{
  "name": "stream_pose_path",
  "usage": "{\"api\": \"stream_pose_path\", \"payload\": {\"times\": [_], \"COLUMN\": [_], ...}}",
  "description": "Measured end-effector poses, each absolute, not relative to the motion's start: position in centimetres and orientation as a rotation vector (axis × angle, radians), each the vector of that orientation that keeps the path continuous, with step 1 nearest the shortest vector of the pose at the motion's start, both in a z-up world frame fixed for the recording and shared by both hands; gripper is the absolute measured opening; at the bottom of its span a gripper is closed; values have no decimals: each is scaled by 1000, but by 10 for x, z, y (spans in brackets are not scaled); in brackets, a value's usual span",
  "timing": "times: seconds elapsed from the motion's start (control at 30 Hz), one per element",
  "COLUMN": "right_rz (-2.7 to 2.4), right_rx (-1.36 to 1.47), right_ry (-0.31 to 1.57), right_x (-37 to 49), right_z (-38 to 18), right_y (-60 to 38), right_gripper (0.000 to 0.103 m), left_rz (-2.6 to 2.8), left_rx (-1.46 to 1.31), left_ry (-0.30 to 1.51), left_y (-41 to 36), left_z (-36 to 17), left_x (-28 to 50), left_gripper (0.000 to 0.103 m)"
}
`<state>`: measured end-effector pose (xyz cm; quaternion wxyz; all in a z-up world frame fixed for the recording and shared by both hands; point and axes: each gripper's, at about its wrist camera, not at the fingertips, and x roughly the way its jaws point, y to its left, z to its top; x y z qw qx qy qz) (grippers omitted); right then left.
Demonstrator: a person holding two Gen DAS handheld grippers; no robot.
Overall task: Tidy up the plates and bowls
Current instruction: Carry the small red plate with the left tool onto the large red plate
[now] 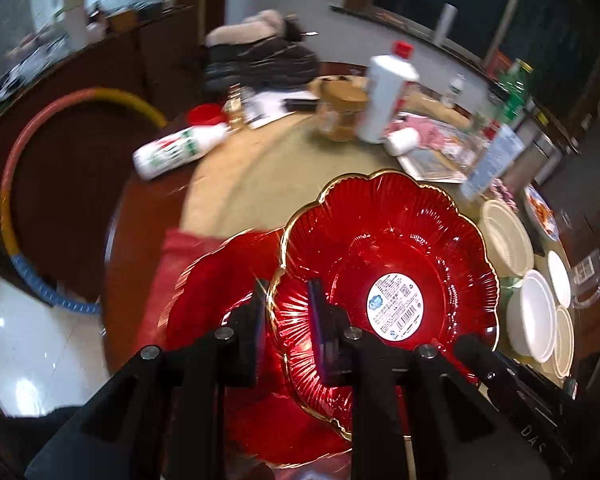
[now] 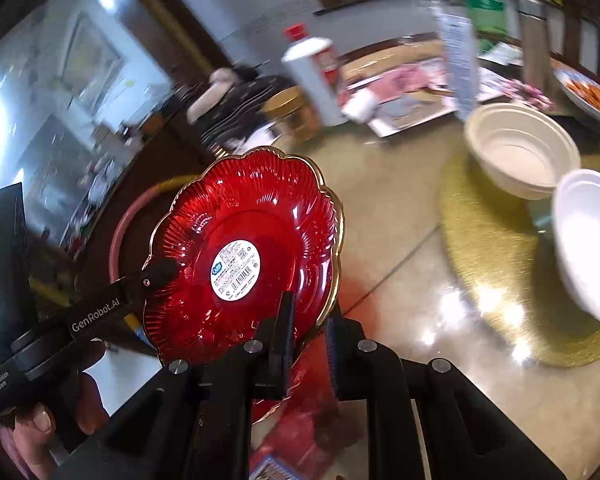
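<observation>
Both grippers tilt steeply down over the round table, each clamped on the gold rim of one red plate held tilted in the air. The left gripper pinches the near edge, one finger above the rim and one beneath; the right gripper bites the rim on the opposite side (its black body enters the left wrist view from the lower right). A hand wraps the left gripper's handle. A second red plate lies below, on a red bag. To the right are a cream bowl and a white bowl on a gold mat; more bowls stand further right, too blurred to count.
</observation>
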<state>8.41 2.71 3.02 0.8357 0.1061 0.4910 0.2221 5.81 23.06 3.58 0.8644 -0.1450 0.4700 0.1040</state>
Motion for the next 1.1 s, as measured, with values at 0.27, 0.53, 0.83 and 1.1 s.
{"api": "stream_pose_path", "payload": {"times": [0.27,0.53,0.83,1.1], "right_rz": [477,449,420,439], "right_rx": [96,14,-65,-121], "right_ry": [1114,1142,1145,1118], "right_x": [65,69,72,64], "right_z": [5,-14,-23,-17], "right_y": [77,92,104,114], "right_gripper": [14,14,19,53], "left_rz": [255,265,300,304], "left_rx": [-384,-394,-328,-335], "left_ry": [1051,1081,1095,1096], "left_y": [264,270,262,262], "left_z": [-9,-29,-37,-35], "left_x": [32,32,38,37], "left_gripper": [17,18,19,26]}}
